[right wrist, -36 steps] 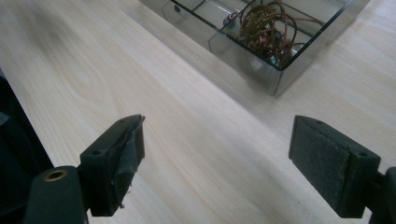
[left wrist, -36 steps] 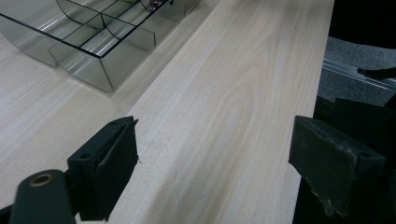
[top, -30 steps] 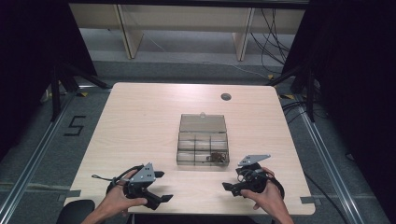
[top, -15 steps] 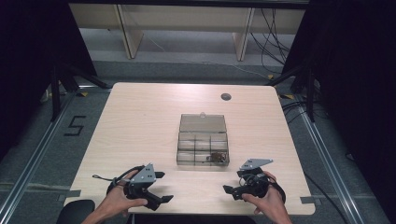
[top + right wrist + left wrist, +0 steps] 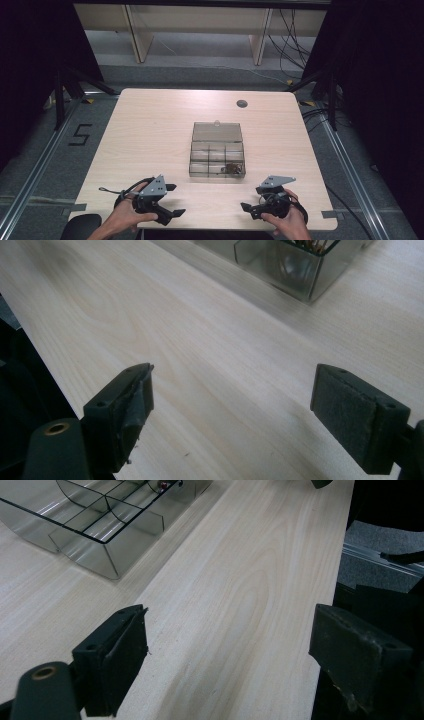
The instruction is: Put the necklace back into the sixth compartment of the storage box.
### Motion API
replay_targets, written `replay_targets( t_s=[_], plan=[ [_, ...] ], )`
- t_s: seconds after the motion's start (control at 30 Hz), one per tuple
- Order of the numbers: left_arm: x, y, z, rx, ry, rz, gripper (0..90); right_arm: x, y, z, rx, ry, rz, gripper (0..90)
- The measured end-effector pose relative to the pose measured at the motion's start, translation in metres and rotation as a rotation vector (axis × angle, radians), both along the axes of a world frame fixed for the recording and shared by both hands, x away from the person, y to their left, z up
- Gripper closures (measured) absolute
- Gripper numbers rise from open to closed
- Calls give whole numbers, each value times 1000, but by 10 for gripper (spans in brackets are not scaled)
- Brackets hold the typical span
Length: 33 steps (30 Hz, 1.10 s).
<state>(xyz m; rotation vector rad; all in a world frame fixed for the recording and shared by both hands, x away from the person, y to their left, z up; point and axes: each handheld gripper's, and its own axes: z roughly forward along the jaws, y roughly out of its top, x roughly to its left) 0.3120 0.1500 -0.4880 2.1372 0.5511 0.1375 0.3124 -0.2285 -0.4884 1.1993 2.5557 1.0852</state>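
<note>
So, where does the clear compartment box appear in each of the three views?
High view: the clear compartment box sits at the table's middle, lid open, ahead of both grippers.
Left gripper view: its corner is at the top left.
Right gripper view: its corner is at the top right.
Shared landmark: the compartment with small dark items, seen at and.

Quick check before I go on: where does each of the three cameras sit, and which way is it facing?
High view: above the near edge, looking forward and down on the table; forearms, left gripper, right gripper.
Left gripper view: low on its gripper, facing the clear box; jaws wide apart.
Right gripper view: low, facing the box's corner; jaws apart.
All share the box.
</note>
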Motion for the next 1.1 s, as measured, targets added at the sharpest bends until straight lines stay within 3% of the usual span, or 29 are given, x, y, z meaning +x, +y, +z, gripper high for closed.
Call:
replay_targets(
  t_s=[0.03, 0.07, 0.2, 0.33, 0.43, 0.47, 0.5, 0.57, 0.63, 0.7, 0.8, 0.83, 0.9, 1.07, 1.1],
  plan=[
    [0, 0, 0, 7, -4, -2, 150, -3, 1, 0, 5, 21, -22, 181],
    [1, 1, 0, 14, -7, -4, 150, -2, -1, -3, 0, -6, -12, 181],
    [0, 0, 0, 8, -9, -11, 150, -5, 0, -3, -1, 0, -17, 182],
    [0, 0, 0, 19, -6, -7, 150, -8, 2, -4, 13, -26, -20, 182],
    [0, 0, 0, 20, -6, -8, 150, -9, 1, -3, -5, -13, -8, 182],
    [0, 0, 0, 20, -6, -9, 150, -9, 2, -6, 13, -29, -20, 182],
    [0, 0, 0, 16, -10, -15, 150, -11, 1, -4, -7, -6, -15, 182],
    [0, -1, 0, 17, -9, -11, 150, -11, 3, -8, 20, -32, -20, 182],
    [1, 0, 0, 28, -13, -14, 150, -13, 2, -5, -5, -7, -10, 182],
    [0, -1, 0, 11, -9, -13, 150, -14, 2, -6, -3, -14, -11, 182],
    [1, 0, 0, 23, -15, -21, 150, -14, 2, -8, 15, -32, -20, 182],
    [0, -1, -1, 7, 0, -9, 150, -15, 2, -8, 14, -26, -27, 182],
    [1, 0, 0, 26, -17, -19, 150, -15, 1, -7, 10, 0, -5, 182],
    [2, 0, 0, 27, -22, -29, 151, -16, 0, -7, 13, -13, 2, 182],
    [2, 0, 0, 27, -21, -29, 150, -18, 0, -7, 1, -23, -18, 182]
  ],
)
